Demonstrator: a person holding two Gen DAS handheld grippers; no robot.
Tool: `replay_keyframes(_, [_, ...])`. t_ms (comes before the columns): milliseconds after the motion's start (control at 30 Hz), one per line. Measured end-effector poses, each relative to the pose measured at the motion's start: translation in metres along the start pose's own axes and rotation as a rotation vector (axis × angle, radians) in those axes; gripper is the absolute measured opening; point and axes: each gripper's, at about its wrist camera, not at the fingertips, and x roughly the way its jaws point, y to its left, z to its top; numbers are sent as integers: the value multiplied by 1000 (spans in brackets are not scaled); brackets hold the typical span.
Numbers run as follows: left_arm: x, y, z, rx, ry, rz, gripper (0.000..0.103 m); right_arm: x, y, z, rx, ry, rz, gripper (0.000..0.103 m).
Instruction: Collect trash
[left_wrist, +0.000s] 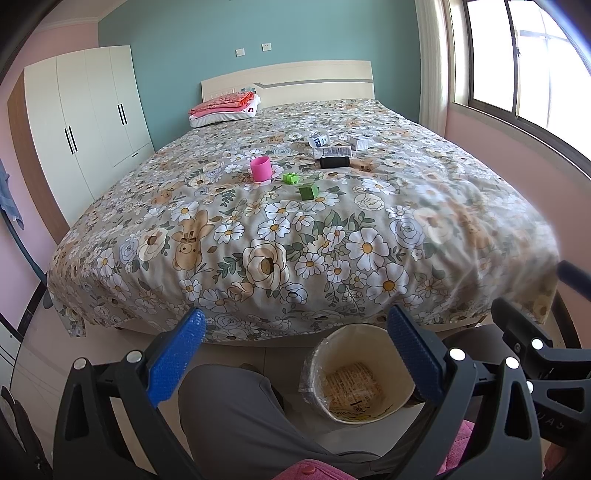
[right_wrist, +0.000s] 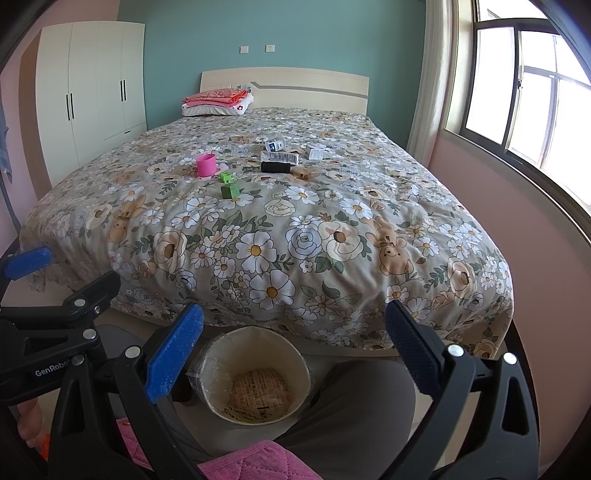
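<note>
Both tools, left tool (left_wrist: 295, 354) and right tool (right_wrist: 293, 349), gape wide and empty over the bin (right_wrist: 255, 384), so the far-off wrappers (right_wrist: 280, 157) could slip on the soft bed (right_wrist: 295, 229), I reckon.

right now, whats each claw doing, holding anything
Left claw: open, holding nothing.
Right claw: open, holding nothing.

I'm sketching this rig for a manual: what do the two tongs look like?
Both left tongs and right tongs have black plastic frames with triangular cut-outs, silver round bolts and textured blue fingers. In the right wrist view, the left unit's body bears white "GenRobo" lettering.
</note>
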Motion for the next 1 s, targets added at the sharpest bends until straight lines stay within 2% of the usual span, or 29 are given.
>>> replay_keyframes(1000, [-1, 6, 4, 1, -2, -1, 100, -1, 0, 4, 3, 0, 3, 97])
